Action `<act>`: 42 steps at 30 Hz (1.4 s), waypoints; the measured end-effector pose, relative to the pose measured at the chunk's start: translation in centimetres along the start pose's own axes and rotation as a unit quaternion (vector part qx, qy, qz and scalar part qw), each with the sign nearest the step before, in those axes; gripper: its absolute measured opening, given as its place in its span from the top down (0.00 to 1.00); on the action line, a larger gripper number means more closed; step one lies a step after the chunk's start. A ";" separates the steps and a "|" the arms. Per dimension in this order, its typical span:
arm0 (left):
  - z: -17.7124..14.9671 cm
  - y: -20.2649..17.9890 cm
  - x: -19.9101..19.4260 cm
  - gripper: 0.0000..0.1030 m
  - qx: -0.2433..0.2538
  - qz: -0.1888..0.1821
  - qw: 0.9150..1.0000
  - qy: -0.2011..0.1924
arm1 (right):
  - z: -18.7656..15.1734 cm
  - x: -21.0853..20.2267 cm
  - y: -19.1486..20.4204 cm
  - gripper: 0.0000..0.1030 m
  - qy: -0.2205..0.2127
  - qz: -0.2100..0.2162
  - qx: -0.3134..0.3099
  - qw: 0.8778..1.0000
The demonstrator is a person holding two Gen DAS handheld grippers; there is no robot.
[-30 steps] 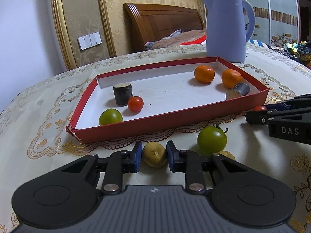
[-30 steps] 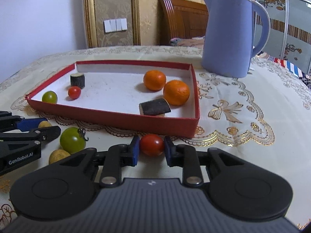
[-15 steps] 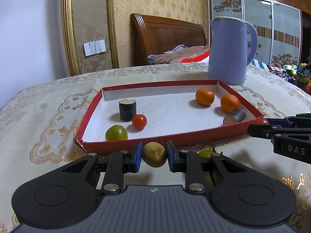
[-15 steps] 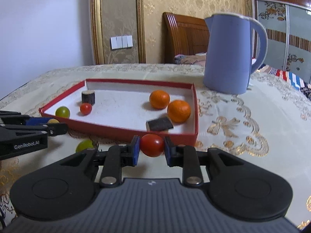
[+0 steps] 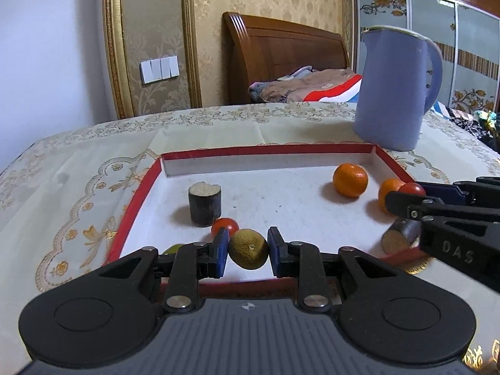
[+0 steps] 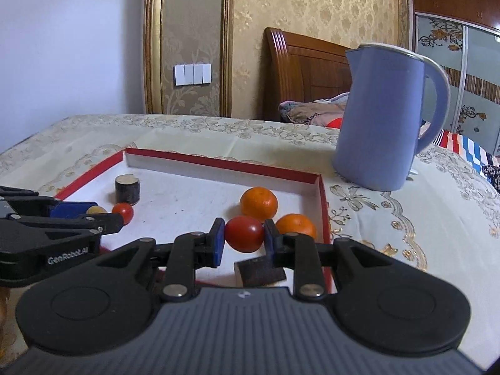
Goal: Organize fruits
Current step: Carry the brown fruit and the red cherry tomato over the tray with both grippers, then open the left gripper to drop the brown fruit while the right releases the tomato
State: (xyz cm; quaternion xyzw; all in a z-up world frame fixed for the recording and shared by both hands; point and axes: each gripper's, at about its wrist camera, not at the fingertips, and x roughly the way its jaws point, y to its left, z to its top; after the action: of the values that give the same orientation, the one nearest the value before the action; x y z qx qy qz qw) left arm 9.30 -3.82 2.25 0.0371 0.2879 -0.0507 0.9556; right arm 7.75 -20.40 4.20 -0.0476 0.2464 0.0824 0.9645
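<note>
My left gripper is shut on a yellow-green fruit and holds it over the near edge of the red tray. My right gripper is shut on a red tomato above the tray's right side; it also shows in the left wrist view. In the tray lie two oranges, a small red tomato, a green fruit partly hidden, and two dark cylinder pieces.
A tall blue pitcher stands behind the tray's far right corner. The table has a cream embroidered cloth. A wooden headboard and bedding sit beyond the table.
Both grippers have lifted their fruits off the table and moved forward over the tray's near rim. The green tomato on the table has dropped out of view.
</note>
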 end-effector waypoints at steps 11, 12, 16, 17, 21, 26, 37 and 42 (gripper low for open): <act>1.0 0.2 3.2 0.75 -0.009 0.036 0.999 0.005 | 0.8 5.0 0.8 0.75 0.038 -0.004 -0.001 0.999; 1.1 0.4 3.5 0.75 -0.012 0.041 0.999 0.003 | 0.9 5.4 0.8 0.75 0.041 -0.005 0.001 0.999; 1.7 1.0 4.1 0.75 -0.024 0.052 0.998 -0.005 | 0.9 6.7 0.8 0.75 0.053 -0.009 0.007 0.999; 1.7 1.0 4.2 0.75 -0.026 0.052 0.998 -0.007 | 0.9 7.0 0.7 0.75 0.057 -0.008 0.009 0.998; 1.8 0.7 4.5 0.75 -0.018 0.058 0.998 -0.014 | 0.8 7.9 0.6 0.75 0.068 -0.007 0.020 0.997; 2.0 0.6 4.9 0.74 -0.019 0.061 0.998 -0.011 | 0.5 7.9 0.6 0.75 0.072 -0.004 0.026 0.997; 1.6 1.3 5.6 0.73 -0.029 0.085 0.996 -0.002 | 0.5 8.0 0.5 0.75 0.070 -0.005 0.034 0.997; 1.5 2.5 6.5 0.59 -0.057 0.085 0.994 0.022 | 0.5 7.9 0.4 0.75 0.069 -0.006 0.038 0.997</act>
State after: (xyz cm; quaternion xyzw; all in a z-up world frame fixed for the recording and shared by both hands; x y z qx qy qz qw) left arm 15.76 -2.01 -0.01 0.0078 0.3070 0.0481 0.9505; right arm 14.77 -18.90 0.80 -0.0181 0.3154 0.0639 0.9466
